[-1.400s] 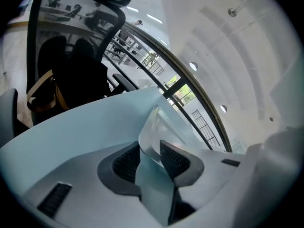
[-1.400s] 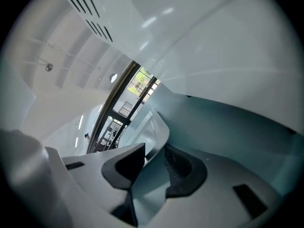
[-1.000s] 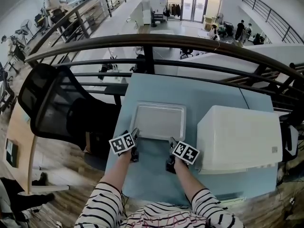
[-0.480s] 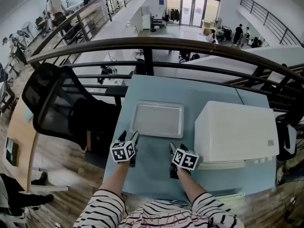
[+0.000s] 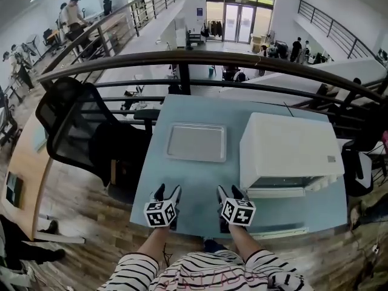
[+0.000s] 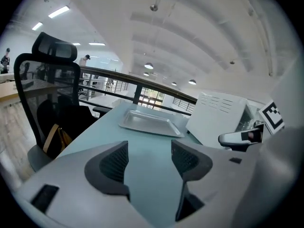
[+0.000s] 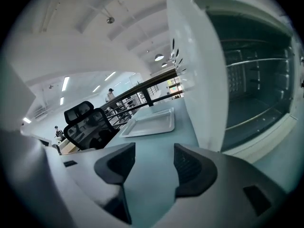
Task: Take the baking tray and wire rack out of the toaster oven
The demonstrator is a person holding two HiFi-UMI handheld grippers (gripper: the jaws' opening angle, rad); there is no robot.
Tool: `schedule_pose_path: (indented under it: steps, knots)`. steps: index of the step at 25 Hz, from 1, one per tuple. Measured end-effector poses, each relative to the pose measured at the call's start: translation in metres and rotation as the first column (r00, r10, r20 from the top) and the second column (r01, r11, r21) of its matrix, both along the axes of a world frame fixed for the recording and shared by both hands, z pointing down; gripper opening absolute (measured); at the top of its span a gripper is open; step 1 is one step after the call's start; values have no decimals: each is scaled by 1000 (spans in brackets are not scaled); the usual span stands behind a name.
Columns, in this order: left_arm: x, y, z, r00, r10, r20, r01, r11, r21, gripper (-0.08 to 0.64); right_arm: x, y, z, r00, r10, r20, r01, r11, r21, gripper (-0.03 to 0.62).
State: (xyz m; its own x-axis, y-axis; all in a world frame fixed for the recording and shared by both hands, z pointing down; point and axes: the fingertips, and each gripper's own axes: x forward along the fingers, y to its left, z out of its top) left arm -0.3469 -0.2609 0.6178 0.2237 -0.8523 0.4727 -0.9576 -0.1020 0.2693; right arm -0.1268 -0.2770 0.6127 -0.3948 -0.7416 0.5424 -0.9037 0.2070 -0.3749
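The flat silver metal baking tray (image 5: pixel 196 142) already lies on the pale blue-green worktop (image 5: pixel 200 183), just to the left of the boxy white toaster oven (image 5: pixel 285 150). So the wire rack is what remains, by my reading.

Both tools hover in front of the oven, near the worktop's edge. The left hand-held gripper (image 5: pixel 168 191) has its jaws spread with nothing between them. The right hand-held gripper (image 5: pixel 230 191) has just been opening its jaws and is equally empty.

In the right gripper view the oven's cavity (image 7: pixel 256 89) stands open. A thin pale rod (image 7: pixel 256 119) crosses it low down. That is probably the rack's front edge, though I cannot be sure.

Risks, as I judge them:
- A slim, smooth wire gives the ribbed dark pads (image 7: pixel 116 164) little to bite on, so it may slip or swing once free.
- A pull that is not level could wedge the rack in the side guides and drag the light oven forward.
- The folded-down door (image 5: pixel 285 192) lies in the approach path and could be knocked.

The tray is shallow, rectangular and round-cornered, with a raised rim and a dull sheen. The oven's shell is smooth and matt.
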Motion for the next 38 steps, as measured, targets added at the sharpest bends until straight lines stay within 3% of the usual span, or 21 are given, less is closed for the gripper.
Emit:
schedule_pose_path:
  steps: [11, 20, 28, 38]
  knots:
    - [41, 140, -19, 999, 21, -41, -17, 997, 80, 267, 72, 133, -6, 991, 135, 6, -135, 990, 38, 258]
    - [99, 216, -40, 991, 113, -70, -106, 990, 96, 267, 131, 204, -26, 967, 249, 52, -252, 966, 62, 256]
    - [143, 212, -37, 983, 174, -58, -167, 980, 112, 267, 189, 199, -27, 941, 326, 90, -334, 937, 100, 256]
    - [275, 154, -49, 964, 250, -86, -235, 960, 155, 267, 315, 154, -36, 921, 374, 106, -386, 913, 130, 256]
